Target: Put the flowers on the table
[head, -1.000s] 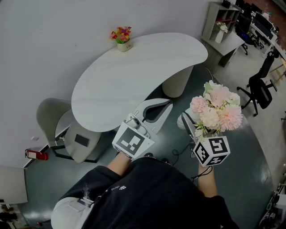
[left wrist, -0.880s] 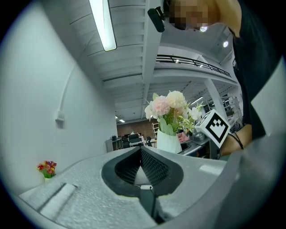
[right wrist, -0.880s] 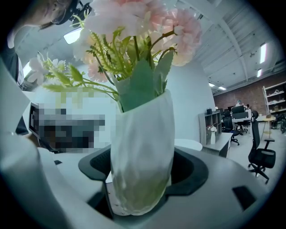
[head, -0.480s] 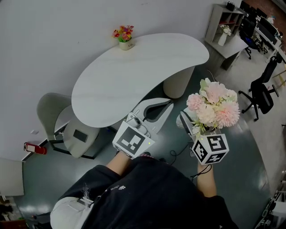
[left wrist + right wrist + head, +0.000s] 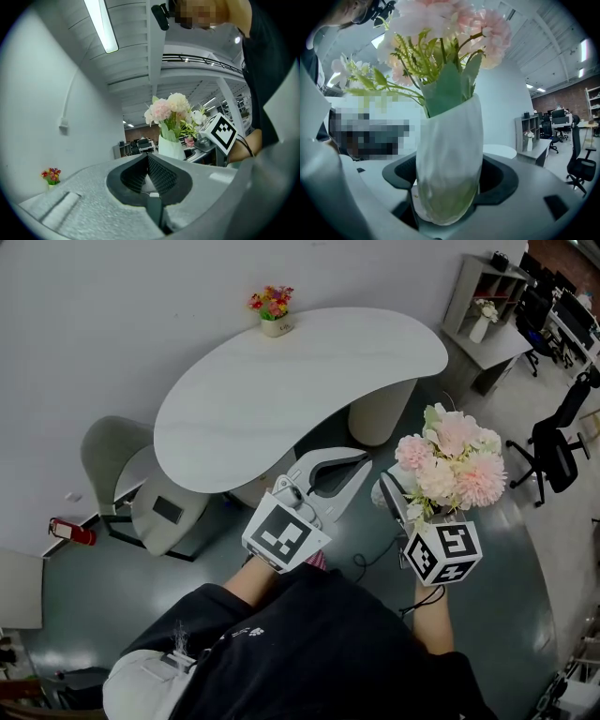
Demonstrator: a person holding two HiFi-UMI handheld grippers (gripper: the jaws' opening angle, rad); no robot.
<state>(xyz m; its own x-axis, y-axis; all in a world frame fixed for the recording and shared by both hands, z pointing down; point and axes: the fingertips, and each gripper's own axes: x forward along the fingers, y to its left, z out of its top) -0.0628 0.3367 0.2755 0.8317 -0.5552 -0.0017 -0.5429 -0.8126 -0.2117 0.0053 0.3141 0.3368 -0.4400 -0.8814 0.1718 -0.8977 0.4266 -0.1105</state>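
The right tongs [image 5: 397,505] are clamped on a white vase [image 5: 449,159] of pink flowers [image 5: 452,463]. The stems stand upright, held over the floor off the near right end of the white tabletop [image 5: 281,399], which lies ahead and to the left. The left tongs [image 5: 326,468], pressed together and empty, are nearer its edge. Only a small flowerpot [image 5: 273,315] stands on it, at the far edge, so there looks to be ample room.

The tabletop [image 5: 281,399] lies ahead, with a small flower pot [image 5: 273,310] on its far edge by the wall and a chair [image 5: 141,493] at its left end, while the flowers [image 5: 450,465] stand in the right tongs [image 5: 398,502], right of the left tongs [image 5: 356,463], over the floor [image 5: 525,577].
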